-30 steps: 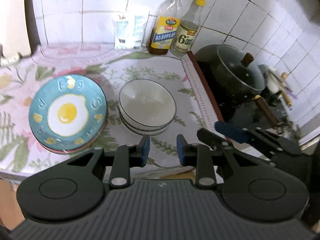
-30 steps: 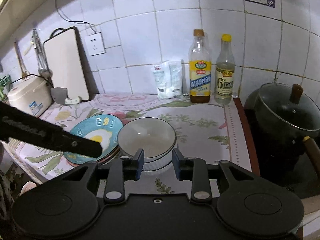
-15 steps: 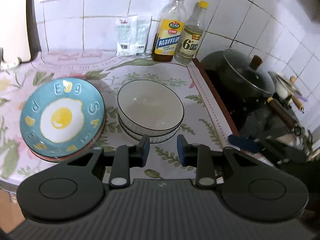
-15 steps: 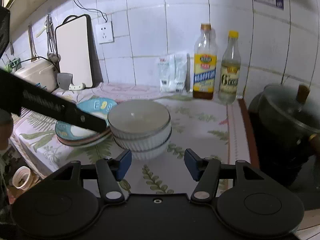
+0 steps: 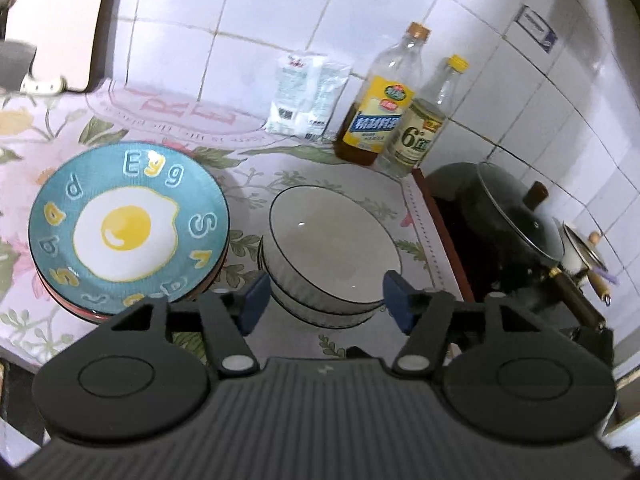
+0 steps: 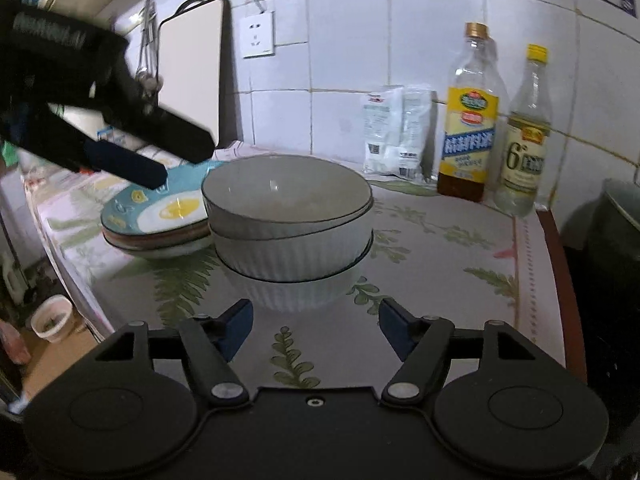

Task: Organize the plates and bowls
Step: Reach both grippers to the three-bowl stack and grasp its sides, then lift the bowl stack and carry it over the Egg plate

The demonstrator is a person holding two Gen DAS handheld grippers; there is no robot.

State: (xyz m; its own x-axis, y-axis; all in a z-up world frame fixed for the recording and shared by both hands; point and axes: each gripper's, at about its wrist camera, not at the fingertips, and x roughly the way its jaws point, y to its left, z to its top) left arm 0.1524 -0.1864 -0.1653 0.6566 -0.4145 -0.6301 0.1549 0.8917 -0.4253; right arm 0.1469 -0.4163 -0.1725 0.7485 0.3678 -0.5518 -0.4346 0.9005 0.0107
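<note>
I see a floral-clothed counter [image 5: 248, 168] ahead of my grippers. On it, straight ahead, sit the stacked white bowls [image 6: 288, 220]; left of them the stacked plates [image 5: 128, 224]; farther back, a white packet [image 5: 306, 96] and two bottles [image 5: 378, 120].

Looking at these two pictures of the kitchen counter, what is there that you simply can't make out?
- Plates under the egg plate: both views show only rims, so no count.
- Lower bowls: insides covered by the top bowl.
- Bottle labels: print too small.
- Pot: cut by the right wrist view's edge.
- Left gripper: dark and blurred there.
</note>
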